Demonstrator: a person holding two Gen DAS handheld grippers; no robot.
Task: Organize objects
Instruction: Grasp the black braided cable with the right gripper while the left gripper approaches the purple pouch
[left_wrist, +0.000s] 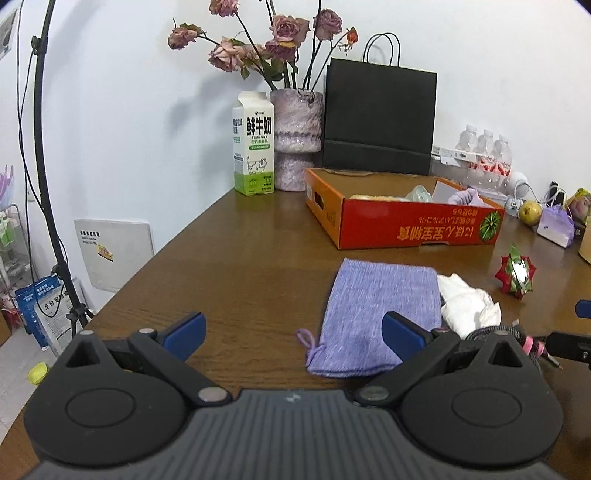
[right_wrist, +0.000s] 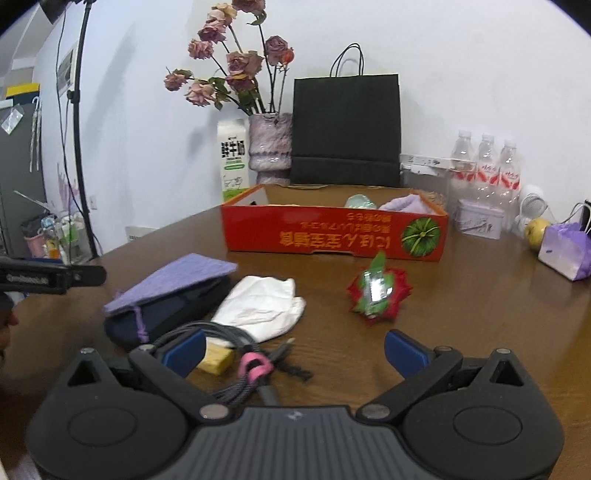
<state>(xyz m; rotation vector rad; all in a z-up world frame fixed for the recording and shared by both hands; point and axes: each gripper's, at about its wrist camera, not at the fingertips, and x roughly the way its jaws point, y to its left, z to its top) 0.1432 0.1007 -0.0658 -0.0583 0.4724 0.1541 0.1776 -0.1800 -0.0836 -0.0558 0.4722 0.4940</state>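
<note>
Both tongs, left gripper (left_wrist: 293, 334) and right gripper (right_wrist: 294, 350), sit spread and empty; our purple pouch (left_wrist: 376, 314) lies short of the red box (left_wrist: 406, 225), so a shallow pinch could drag it.

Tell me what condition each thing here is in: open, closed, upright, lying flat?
Left claw: open, empty.
Right claw: open, empty.
Red cardboard box: open-topped, holding items.
Purple knitted pouch: lying flat.
White crumpled cloth: lying loose on the table.
Grey braided cable: coiled, bound by a pink tie.
White and green milk carton: upright, closed.
Black paper bag: standing upright.
</note>
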